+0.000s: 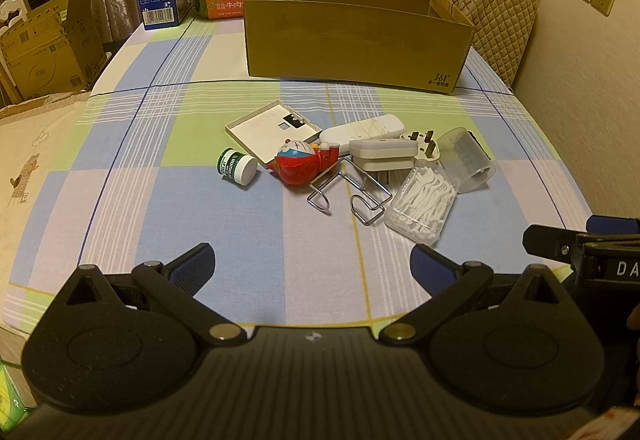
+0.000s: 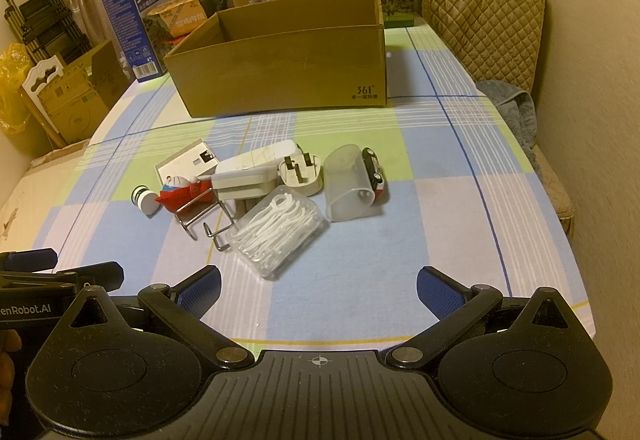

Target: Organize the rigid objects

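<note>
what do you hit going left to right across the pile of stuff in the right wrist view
small green jar → red toy figure → wire rack → box of floss picks → clear plastic cup → toy car

Clutter point(image 1: 352, 167) before box point(image 1: 352, 51) (behind)

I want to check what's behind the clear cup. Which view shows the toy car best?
The right wrist view: the toy car lies in the open beside the clear cup. In the left wrist view the cup hides nearly all of it.
</note>
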`<state>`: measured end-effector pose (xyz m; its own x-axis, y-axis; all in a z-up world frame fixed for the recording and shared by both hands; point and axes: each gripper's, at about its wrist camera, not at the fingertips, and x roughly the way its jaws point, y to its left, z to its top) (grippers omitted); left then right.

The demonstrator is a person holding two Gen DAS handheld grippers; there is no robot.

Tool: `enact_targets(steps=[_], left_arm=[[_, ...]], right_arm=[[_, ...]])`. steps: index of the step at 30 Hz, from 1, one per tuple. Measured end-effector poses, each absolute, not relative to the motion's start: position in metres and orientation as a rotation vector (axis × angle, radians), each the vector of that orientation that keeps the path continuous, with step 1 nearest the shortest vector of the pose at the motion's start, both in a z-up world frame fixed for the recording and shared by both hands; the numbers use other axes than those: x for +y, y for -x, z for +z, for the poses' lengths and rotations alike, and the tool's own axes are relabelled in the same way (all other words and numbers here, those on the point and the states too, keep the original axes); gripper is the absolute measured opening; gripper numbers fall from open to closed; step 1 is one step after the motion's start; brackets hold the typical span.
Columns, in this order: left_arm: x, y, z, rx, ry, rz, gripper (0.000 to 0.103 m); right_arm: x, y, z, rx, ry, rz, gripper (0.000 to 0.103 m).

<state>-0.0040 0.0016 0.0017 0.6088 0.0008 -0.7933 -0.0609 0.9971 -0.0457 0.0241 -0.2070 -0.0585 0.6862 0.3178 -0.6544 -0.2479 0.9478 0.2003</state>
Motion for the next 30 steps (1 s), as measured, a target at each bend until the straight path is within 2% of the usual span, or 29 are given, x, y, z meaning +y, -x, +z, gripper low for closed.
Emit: enact_targets(steps=[30], left_arm=[[0.0024,0.0048,0.0045,0.909,0.085,0.037,0.102]], right_arm=[[-0.2079,-0.0247,-0.0616,0.748,-0.104,0.317,0.101]])
